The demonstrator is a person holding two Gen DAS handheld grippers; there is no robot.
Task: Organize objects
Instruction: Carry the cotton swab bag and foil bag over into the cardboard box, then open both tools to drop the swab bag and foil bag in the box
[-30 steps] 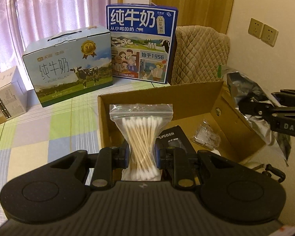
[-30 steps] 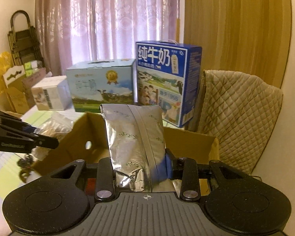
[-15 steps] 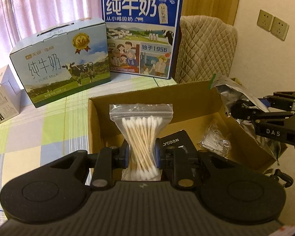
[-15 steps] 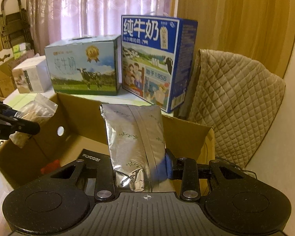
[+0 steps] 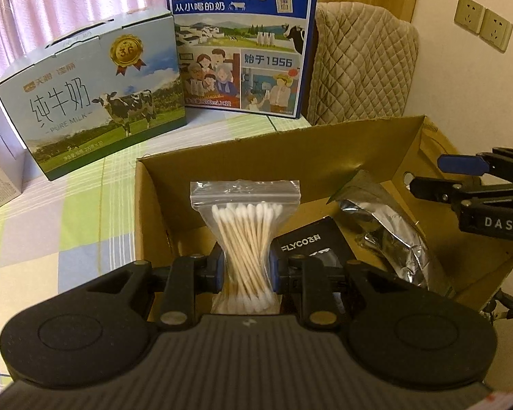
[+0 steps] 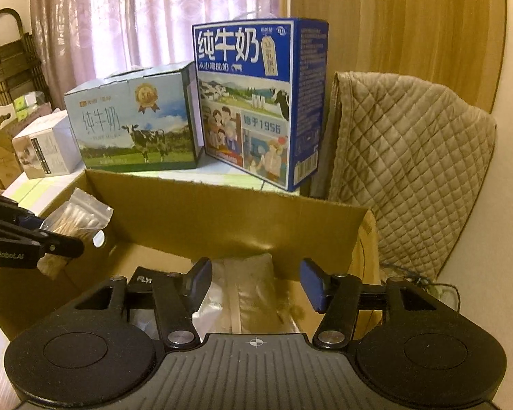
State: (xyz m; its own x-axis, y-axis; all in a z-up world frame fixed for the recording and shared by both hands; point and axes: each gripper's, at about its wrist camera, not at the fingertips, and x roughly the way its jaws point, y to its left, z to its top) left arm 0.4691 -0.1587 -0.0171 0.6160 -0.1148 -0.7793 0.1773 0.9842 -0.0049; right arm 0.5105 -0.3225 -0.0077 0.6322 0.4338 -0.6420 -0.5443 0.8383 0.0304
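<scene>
Both grippers were matte black plastic. The left gripper had a ribbed centre plate, a round disc at either side, silver screws on its finger arms and blue pads. The right gripper looked the same, with a small crosshair mark at 6 o'clock and white "DAS" lettering on its side.

Left tongs clamped shut, right tongs spread wide, both pointing forward.
</scene>
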